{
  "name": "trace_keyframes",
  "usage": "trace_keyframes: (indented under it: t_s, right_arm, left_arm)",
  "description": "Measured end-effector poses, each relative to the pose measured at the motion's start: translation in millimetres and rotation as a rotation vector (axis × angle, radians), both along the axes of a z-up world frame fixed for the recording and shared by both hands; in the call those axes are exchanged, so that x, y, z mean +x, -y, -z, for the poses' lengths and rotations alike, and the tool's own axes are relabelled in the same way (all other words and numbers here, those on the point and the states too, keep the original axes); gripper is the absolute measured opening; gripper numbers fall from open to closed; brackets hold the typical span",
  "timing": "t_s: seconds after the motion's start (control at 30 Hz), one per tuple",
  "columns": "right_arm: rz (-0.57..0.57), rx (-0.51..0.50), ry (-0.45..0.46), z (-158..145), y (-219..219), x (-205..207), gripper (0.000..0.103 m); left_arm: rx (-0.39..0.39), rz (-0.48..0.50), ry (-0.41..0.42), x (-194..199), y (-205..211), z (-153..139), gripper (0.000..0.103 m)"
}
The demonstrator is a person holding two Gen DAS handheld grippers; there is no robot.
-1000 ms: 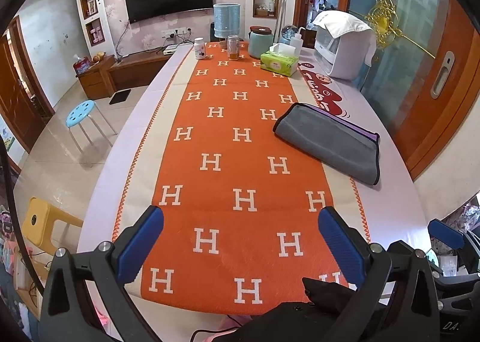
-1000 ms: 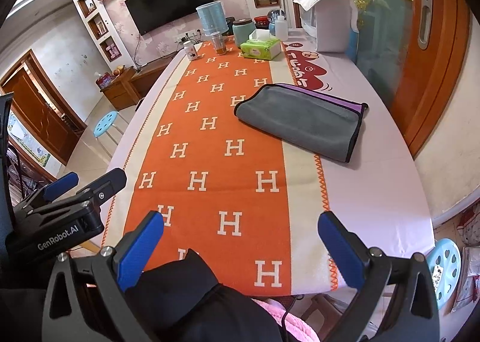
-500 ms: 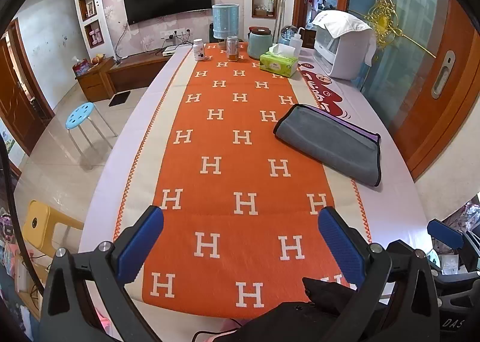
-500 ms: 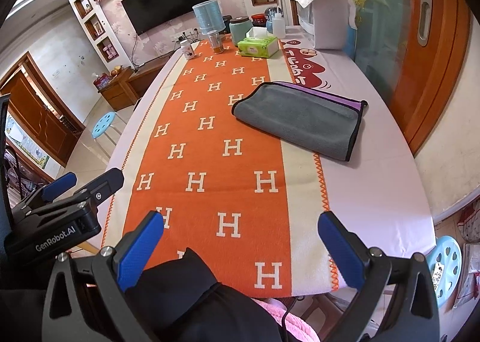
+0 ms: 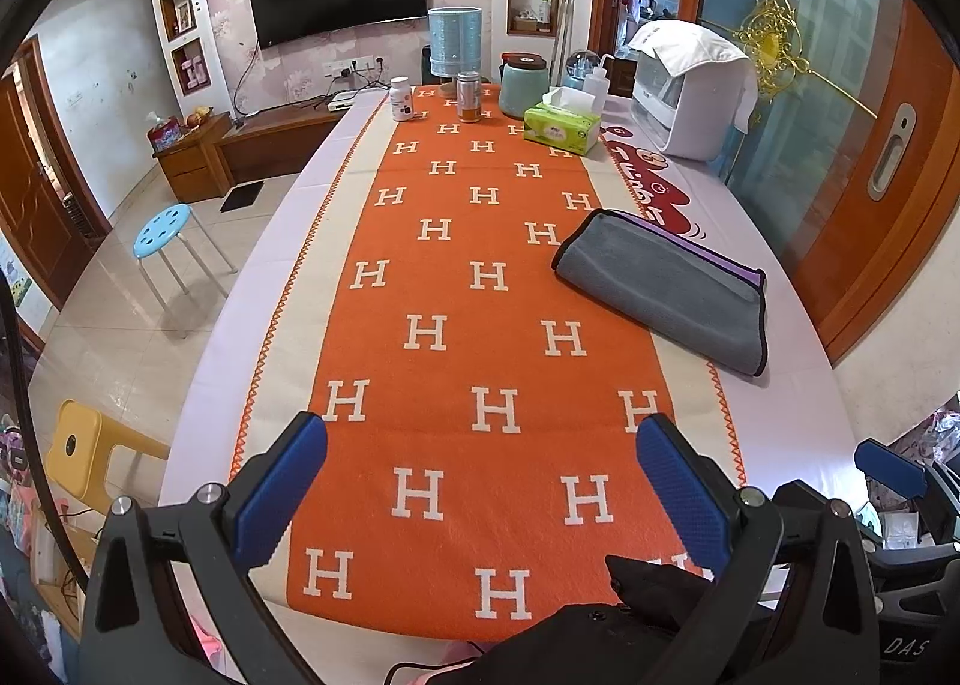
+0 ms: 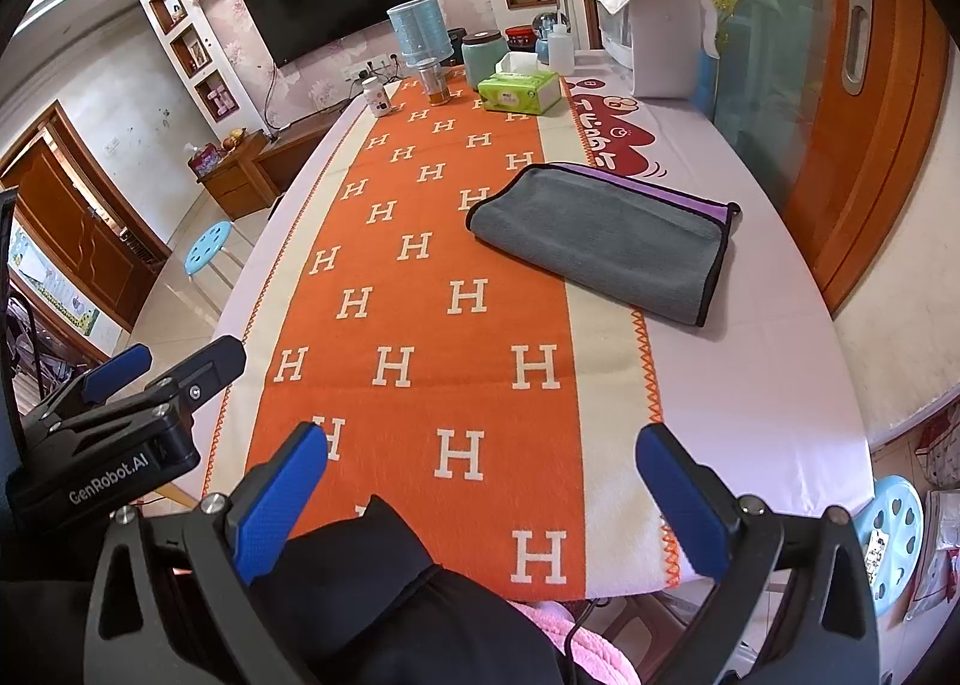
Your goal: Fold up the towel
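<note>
A grey towel [image 5: 666,283] with a purple underside and black edging lies folded flat on the right side of the table; it also shows in the right wrist view [image 6: 606,241]. My left gripper [image 5: 480,481] is open and empty, held above the table's near edge, well short of the towel. My right gripper [image 6: 477,496] is open and empty, also over the near edge, with the towel far ahead and a little right. The left gripper's body [image 6: 114,433] shows at the left of the right wrist view.
An orange runner [image 5: 480,337] with white H marks covers the table. At the far end stand a tissue box [image 5: 561,129], jars [image 5: 468,96], a pill bottle [image 5: 401,98], a blue cylinder [image 5: 454,42] and a white appliance [image 5: 690,90]. Stools [image 5: 165,226] stand on the floor at left.
Both grippers have drawn back slightly toward the near edge of the table; the towel has not moved and both grippers stay open.
</note>
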State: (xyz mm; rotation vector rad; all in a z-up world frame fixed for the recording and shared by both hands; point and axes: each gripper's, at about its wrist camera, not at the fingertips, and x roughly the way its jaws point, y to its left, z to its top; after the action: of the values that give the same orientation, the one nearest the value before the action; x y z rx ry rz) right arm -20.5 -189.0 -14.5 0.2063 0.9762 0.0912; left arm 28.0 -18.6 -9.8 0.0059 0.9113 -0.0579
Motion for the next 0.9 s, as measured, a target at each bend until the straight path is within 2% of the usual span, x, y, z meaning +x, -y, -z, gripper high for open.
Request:
trace_keyframes:
  t_s: [0.9]
  right_arm:
    - [-0.002,-0.001,-0.008,1.7,1.0,-0.6,0.103]
  left_arm:
    - [0.01,-0.003,-0.02,1.0,-5.2,8.8,0.102]
